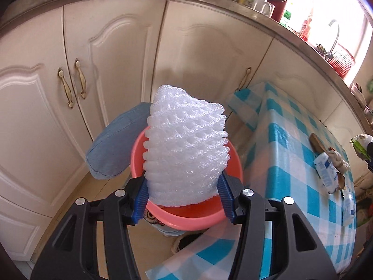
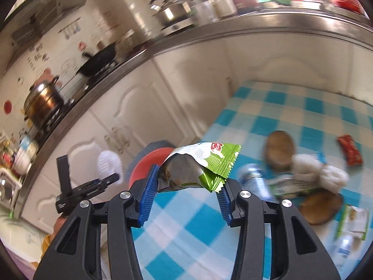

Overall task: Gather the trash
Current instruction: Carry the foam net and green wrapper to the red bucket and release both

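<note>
Left wrist view: our left tongs (image 1: 183, 199) are gripping a white foam net (image 1: 186, 149), light and squashy, by its lower edge at frame centre, over a pink bin (image 1: 198, 219) whose contents are hidden.

Right wrist view: our right tongs (image 2: 186, 194) are pinching a crinkly green wrapper (image 2: 200, 165) at centre, above the checked surface (image 2: 291, 116).

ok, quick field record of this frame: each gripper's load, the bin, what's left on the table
left gripper: shut on white foam net, above the bin
right gripper: shut on green snack wrapper, above the table
bin: pink basin beside the table, blue lid behind it
table: checked blue-white cloth
left on table: red wrapper, white foam nets, blurred packets
</note>
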`<state>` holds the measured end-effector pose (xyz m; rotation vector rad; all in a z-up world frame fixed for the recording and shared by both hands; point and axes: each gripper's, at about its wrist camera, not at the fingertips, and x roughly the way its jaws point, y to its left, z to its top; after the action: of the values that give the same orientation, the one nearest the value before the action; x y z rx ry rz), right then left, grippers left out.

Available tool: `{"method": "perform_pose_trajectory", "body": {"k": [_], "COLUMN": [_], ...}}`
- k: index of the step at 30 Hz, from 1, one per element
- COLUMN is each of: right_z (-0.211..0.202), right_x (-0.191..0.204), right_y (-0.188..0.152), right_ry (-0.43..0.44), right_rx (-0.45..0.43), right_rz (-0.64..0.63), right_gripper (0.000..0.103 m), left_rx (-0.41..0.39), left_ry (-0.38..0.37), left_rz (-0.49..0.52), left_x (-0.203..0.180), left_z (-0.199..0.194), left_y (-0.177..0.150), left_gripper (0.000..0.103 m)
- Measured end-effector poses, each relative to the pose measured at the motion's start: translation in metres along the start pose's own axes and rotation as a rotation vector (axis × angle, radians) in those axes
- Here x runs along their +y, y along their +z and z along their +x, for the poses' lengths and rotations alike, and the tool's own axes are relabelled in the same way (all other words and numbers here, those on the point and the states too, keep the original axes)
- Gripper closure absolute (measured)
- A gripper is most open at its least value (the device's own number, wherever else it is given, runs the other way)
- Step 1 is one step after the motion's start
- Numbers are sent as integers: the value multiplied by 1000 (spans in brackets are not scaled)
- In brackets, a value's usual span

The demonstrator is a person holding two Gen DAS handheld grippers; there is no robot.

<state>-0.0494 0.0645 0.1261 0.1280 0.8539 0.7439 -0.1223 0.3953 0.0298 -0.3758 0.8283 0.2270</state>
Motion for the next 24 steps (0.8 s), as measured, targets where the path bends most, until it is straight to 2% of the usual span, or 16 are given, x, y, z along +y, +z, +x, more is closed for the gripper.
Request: {"method": "perform_pose_trajectory", "body": {"k": [5, 8, 16, 18, 19, 21, 22, 23, 24], "right_z": [62, 99, 167, 177, 181, 188, 189, 191, 190], "right_x": [56, 74, 99, 102, 102, 102, 102, 102, 101], "right_y": [6, 8, 6, 2, 1, 0, 0, 0, 0], "right_ry": [61, 77, 36, 20, 11, -4, -10, -14, -16], "right_rx": [126, 196, 315, 329, 336, 335, 331, 325, 316], "right_rz": [-101, -126, -174, -182, -184, -182, -176, -169, -162], "right_gripper": [55, 55, 53, 52, 49, 35, 33, 30, 25], "left_rx": [22, 31, 97, 117, 124, 131, 134, 135, 129], "left_ry": [-6, 1, 14, 19, 19, 16, 20, 33, 40], "left_rz": [-4, 6, 28, 26, 20, 11, 9, 5, -1], "left_x": [9, 11, 9, 9, 10, 10, 11, 11, 12], "left_z": [16, 27, 63, 74, 78, 84, 87, 89, 89], "left_y": [0, 0, 2, 1, 1, 1, 1, 2, 2], "left_gripper": [49, 49, 48, 45, 44, 37, 34, 24, 20]}}
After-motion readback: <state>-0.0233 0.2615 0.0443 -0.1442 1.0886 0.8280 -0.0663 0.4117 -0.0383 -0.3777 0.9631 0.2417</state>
